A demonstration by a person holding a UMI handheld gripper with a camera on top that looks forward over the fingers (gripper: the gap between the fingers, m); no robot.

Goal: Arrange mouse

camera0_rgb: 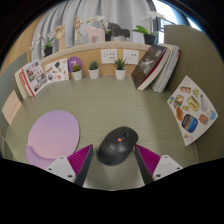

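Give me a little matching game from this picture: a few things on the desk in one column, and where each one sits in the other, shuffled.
Things:
1. mouse
2. round pink mat
3. small potted plants
4. leaning books

Places:
A. in a row along the back wall
B. between the open gripper fingers
C. beside the mouse
D. next to the plants

Pairs: 1-B, 2-C, 3-A, 4-D

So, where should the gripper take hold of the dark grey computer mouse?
Grip the dark grey computer mouse across its two long sides, coming straight ahead and down. Its narrow body already lies lengthwise between the open gripper fingers, with gaps either side; its domed top offers no hold.
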